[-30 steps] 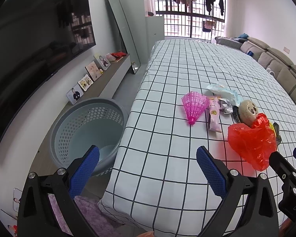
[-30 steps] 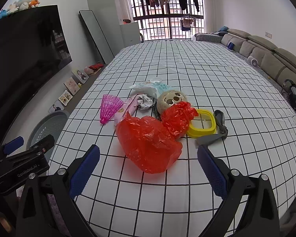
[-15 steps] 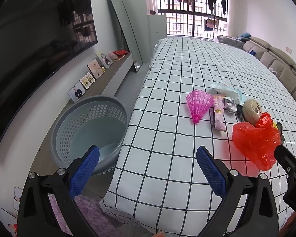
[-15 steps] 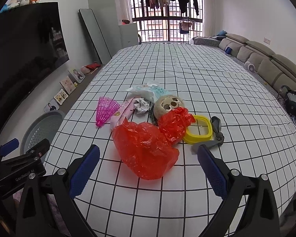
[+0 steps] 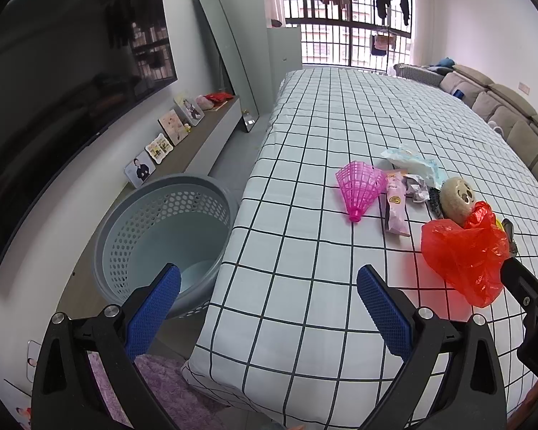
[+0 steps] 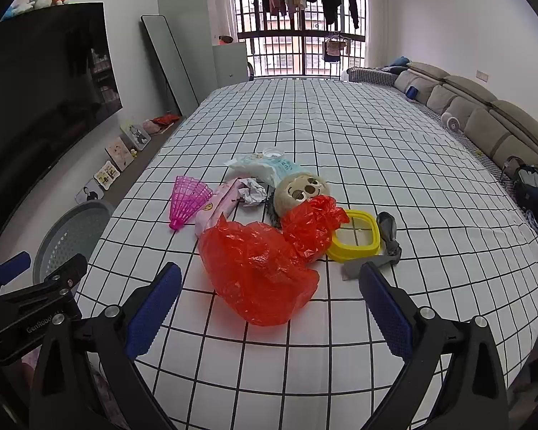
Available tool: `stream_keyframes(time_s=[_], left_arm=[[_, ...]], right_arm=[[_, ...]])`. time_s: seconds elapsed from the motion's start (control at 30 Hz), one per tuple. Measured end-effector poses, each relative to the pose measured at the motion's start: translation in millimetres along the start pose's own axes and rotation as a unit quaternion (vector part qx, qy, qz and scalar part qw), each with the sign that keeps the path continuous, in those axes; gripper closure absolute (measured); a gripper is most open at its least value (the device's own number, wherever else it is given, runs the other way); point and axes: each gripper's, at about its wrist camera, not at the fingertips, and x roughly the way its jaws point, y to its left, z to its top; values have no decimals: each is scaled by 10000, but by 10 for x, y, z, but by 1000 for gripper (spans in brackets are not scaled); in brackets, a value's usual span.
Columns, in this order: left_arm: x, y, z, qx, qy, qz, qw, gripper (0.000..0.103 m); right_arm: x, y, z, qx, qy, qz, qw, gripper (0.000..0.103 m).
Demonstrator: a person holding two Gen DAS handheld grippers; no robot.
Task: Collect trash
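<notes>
Lower left of left view: basket (image 5: 168,236) looked empty; trash pile (image 6: 269,222) untouched mid-frame; left gripper (image 5: 265,308), right gripper (image 6: 269,308) gaped wide, empty.

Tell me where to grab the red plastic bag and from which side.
Grip the puffed near lobe of the red plastic bag, coming straight in from the near table edge with the open right gripper. That end bulges up, loose and free of neighbours, while the far end drapes against the plush toy and yellow frame.
</notes>
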Motion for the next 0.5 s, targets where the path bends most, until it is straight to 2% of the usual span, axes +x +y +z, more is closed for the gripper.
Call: stream_keyframes(time_s=[0.5], left_arm=[[-32, 15, -7, -57, -46, -51, 10000, 6]], right_arm=[[-45, 17, 4, -35, -36, -7, 10000, 8]])
